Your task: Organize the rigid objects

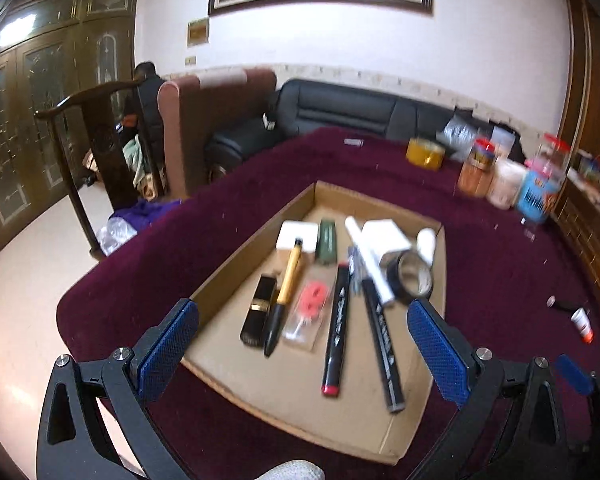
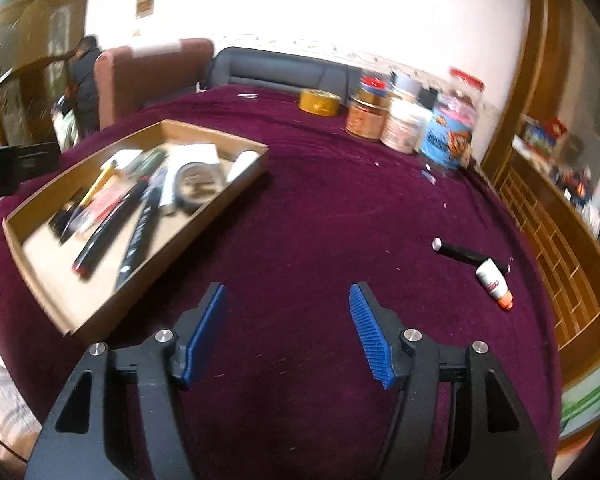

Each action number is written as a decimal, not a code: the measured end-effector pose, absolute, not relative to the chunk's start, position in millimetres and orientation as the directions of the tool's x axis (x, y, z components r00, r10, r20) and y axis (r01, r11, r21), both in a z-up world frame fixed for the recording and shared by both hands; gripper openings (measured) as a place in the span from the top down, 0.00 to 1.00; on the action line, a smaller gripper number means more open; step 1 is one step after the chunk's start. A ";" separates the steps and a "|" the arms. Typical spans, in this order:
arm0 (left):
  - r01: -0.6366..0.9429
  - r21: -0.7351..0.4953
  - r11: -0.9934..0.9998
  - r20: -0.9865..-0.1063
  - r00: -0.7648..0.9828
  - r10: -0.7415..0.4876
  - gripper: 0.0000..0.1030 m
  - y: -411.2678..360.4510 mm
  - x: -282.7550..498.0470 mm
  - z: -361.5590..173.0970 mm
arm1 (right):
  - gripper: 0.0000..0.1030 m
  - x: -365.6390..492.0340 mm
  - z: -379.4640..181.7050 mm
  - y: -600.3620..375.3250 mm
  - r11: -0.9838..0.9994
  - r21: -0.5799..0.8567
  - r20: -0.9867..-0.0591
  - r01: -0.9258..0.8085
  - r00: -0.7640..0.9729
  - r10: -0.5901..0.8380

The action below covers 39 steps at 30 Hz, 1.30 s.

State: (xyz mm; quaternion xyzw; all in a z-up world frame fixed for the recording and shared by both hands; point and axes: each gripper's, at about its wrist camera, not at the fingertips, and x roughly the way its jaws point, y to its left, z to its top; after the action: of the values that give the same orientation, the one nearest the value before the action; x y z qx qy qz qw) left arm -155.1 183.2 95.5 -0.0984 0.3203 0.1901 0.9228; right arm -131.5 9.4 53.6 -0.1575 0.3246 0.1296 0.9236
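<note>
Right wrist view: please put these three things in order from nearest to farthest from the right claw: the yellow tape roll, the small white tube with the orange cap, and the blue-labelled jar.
1. The white tube, on the cloth to the right of the right claw.
2. The blue-labelled jar, farther back on the right.
3. The yellow tape roll, near the table's far edge.

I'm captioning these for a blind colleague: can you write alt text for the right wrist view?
The right tool hangs open and empty over a maroon tablecloth. To its left sits a cardboard tray of markers and tape; to its right lie a small white tube with an orange cap and a black stick. Jars line the far edge.
</note>
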 end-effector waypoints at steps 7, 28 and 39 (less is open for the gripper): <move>-0.431 0.054 0.901 -0.659 0.663 0.357 0.01 179.3 -152.9 79.7 | 0.33 -129.6 47.5 30.8 0.897 -0.243 -0.663 -0.368 0.738 0.123; -0.456 -0.019 0.890 -0.723 0.621 0.302 0.01 217.4 -145.6 70.7 | 0.33 -82.1 42.7 52.0 0.908 -0.202 -0.742 -0.368 0.663 0.104; -0.428 0.056 0.902 -0.725 0.604 0.332 0.01 186.0 -129.4 75.7 | 0.33 -72.1 41.3 24.4 0.918 -0.144 -0.745 -0.369 0.651 0.144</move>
State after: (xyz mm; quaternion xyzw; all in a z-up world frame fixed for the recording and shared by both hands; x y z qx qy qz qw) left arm -129.4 186.0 75.7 -0.0615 0.3912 0.2125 0.8933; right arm -72.1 24.4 41.3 -0.1429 0.3927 0.1429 0.8972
